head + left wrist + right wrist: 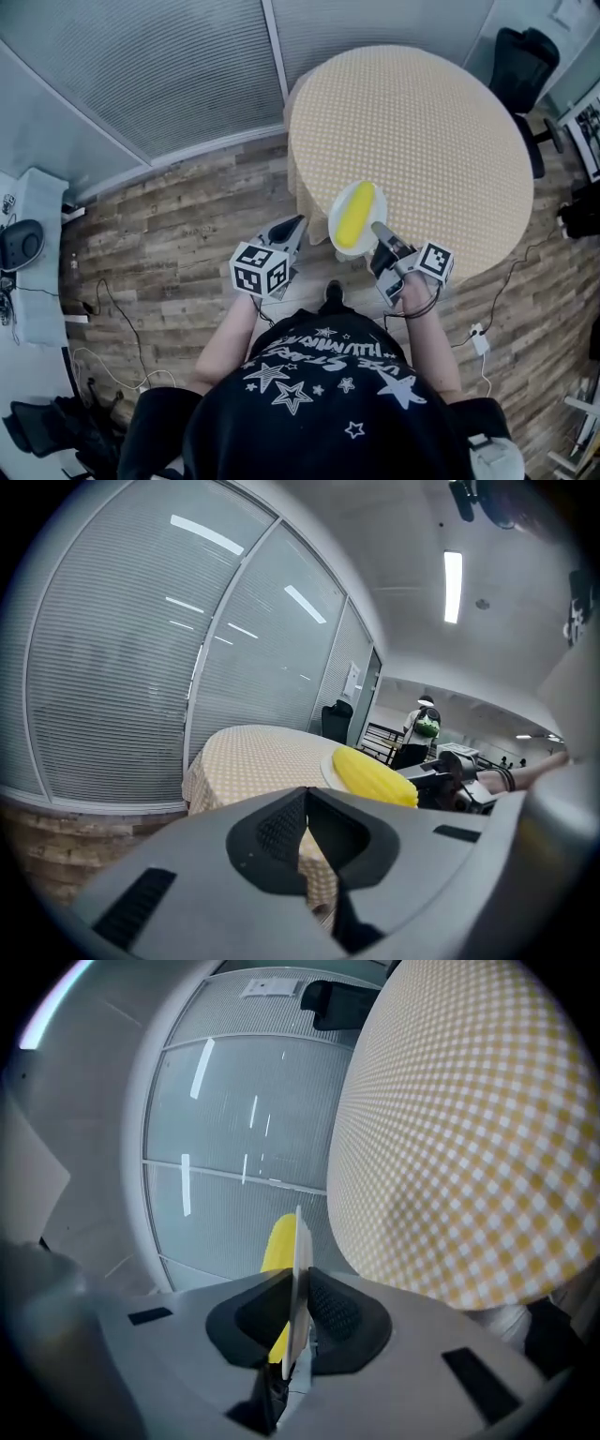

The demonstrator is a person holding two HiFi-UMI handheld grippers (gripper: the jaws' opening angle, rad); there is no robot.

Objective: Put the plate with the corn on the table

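Near the head view's centre, the plate with the corn is pinched by the right hand-held gripper over the bench edge, apparently not yet set down. The left hand-held gripper is pressed together, empty.

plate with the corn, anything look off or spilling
Nothing stands out. The right gripper pinches the plate by its rim at the near edge of the table, and the corn lies whole on it.
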